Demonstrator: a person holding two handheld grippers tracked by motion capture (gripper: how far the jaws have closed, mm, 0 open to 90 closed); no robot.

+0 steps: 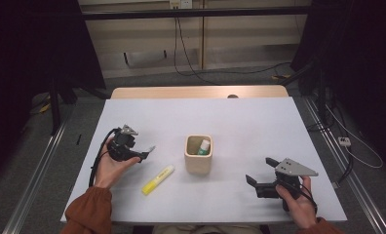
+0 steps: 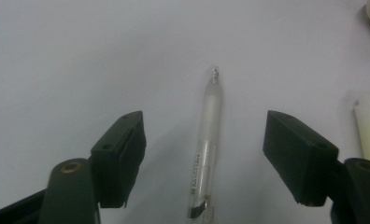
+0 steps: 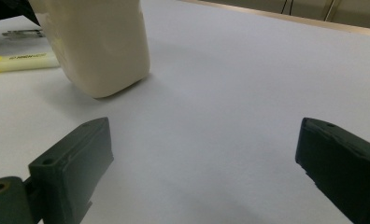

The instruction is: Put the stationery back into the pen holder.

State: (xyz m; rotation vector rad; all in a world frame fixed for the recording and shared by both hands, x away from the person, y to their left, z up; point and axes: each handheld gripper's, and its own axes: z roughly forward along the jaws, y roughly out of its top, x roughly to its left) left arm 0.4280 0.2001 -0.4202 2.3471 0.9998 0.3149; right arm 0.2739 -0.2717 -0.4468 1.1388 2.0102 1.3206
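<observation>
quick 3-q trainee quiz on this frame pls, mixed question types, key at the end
1. True or false: the left gripper is already clamped on the clear pen.
2. Which lies on the table between the left hand and the holder? A) scissors B) yellow highlighter C) tape
3. What stands inside the holder?

Key:
1. False: the pen lies between open jaws, pads clear of it.
2. B
3. A white and green item, perhaps a glue stick.

clear pen (image 2: 208, 144) lying flat on the white table (image 2: 80, 56), silver tip pointing away, sitting between the left gripper's (image 2: 204, 149) spread jaws, touching neither.
</observation>
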